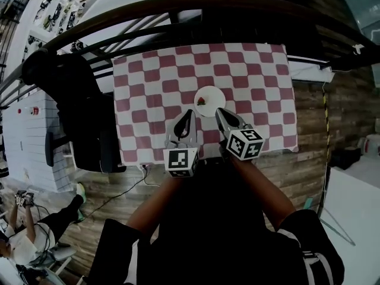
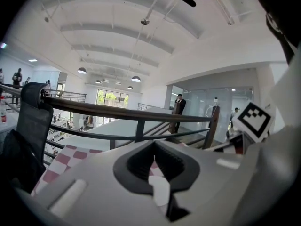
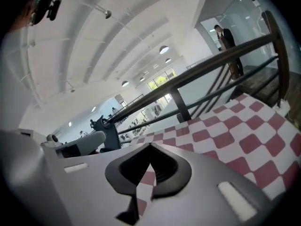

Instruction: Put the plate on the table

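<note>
A small white plate [image 1: 212,97] lies on the red-and-white checked tablecloth [image 1: 154,82], near the middle of the table's near half. A small red item [image 1: 201,101] rests on its left side. My left gripper [image 1: 189,113] hovers just short of the plate's near-left rim, jaws together with nothing between them. Beside the plate's near-right rim, my right gripper [image 1: 218,111] is likewise shut and empty. The left gripper [image 2: 153,143] and the right gripper [image 3: 150,146] each show jaws closed over checked cloth in their own views. The plate is hidden there.
A dark curved railing [image 1: 178,10] runs along the table's far edge. A black chair with dark cloth [image 1: 71,94] stands at the table's left. Wooden floor [image 1: 309,135] lies to the right, and a white surface [image 1: 356,212] at lower right. A seated person [image 1: 35,230] is at lower left.
</note>
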Motion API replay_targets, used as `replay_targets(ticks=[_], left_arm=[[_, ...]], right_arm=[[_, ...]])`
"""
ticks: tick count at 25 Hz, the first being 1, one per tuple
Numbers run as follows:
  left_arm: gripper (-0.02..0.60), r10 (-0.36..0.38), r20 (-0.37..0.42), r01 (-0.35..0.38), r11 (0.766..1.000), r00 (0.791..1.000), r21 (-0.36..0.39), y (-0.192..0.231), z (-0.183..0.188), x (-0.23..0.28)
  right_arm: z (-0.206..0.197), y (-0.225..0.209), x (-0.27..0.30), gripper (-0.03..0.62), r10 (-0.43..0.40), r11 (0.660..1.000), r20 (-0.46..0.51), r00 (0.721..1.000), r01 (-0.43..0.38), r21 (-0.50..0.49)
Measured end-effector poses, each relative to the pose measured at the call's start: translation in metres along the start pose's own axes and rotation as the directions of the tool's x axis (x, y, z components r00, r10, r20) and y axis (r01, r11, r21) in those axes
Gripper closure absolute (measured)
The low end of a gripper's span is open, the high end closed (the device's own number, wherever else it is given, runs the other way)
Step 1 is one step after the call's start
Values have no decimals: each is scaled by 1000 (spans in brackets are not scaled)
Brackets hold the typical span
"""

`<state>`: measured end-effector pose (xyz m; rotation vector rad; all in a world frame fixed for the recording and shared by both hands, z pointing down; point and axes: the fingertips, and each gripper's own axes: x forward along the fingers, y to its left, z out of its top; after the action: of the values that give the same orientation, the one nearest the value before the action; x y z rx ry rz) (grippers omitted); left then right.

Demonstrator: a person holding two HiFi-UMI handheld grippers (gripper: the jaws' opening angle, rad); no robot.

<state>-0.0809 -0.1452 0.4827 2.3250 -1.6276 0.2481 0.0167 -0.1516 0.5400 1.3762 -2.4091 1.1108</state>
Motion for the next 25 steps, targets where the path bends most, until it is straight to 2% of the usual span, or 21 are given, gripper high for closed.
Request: replay_targets(ticks=[5, 9, 15, 17, 20, 23, 25], left_arm=[[572, -4, 5, 4, 999, 1000, -37, -6, 10, -7], [572, -40, 24, 40, 999, 999, -28, -21, 15, -13], [572, -105, 30, 104, 995, 994, 10, -45, 21, -19], [572, -112, 22, 112, 994, 993, 10, -49, 25, -22], [572, -135, 51, 134, 991, 990, 29, -53, 20, -27], [572, -136, 28, 134, 989, 990, 62, -52, 16, -32], [572, -144, 37, 142, 988, 989, 56, -51, 17, -34]], right_arm=[[21, 34, -22, 595, 13, 987, 90, 996, 2, -160], [31, 46, -39, 597, -18, 968, 163, 986, 58, -243], [32, 50, -56, 597, -63, 949, 212, 975, 124, -289], [28, 54, -59, 597, -69, 946, 212, 975, 131, -297], [23, 63, -60, 597, -58, 940, 206, 977, 123, -319], [21, 70, -62, 597, -58, 936, 207, 977, 126, -330], [22, 72, -63, 597, -70, 932, 217, 974, 141, -333]])
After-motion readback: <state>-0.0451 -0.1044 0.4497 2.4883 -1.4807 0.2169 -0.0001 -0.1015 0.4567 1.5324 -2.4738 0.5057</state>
